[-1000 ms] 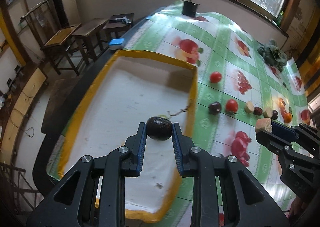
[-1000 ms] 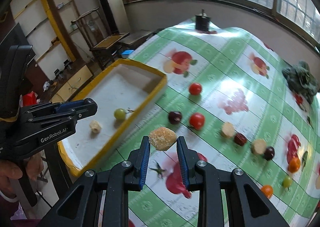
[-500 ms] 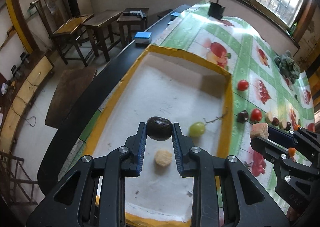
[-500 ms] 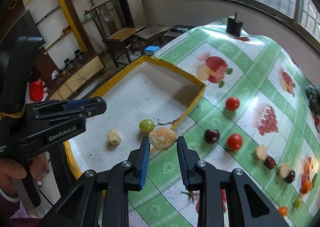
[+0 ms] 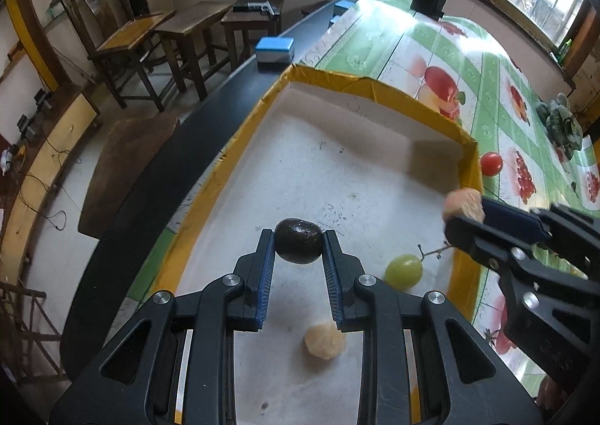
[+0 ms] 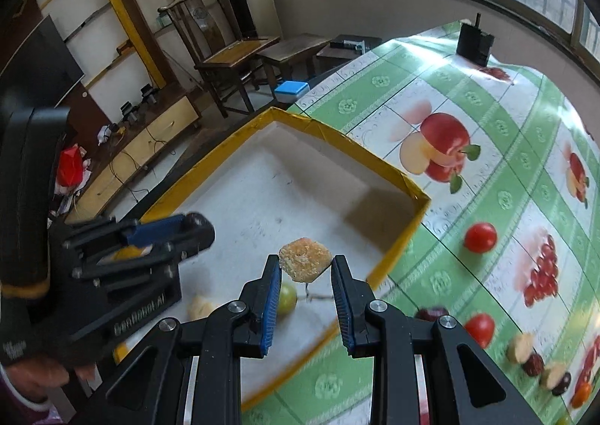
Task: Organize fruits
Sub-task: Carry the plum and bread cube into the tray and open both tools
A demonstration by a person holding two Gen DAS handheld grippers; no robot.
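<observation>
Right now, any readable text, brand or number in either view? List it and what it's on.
"GenRobot.AI": white lettering on the black body of the left tongs, seen in the right wrist view; motion-blurred, so only just legible.
Small white print lower on the same handle: too blurred to read.
Nothing else carries text: the yellow-edged tray and the fruit-print tablecloth show pictures only.
</observation>
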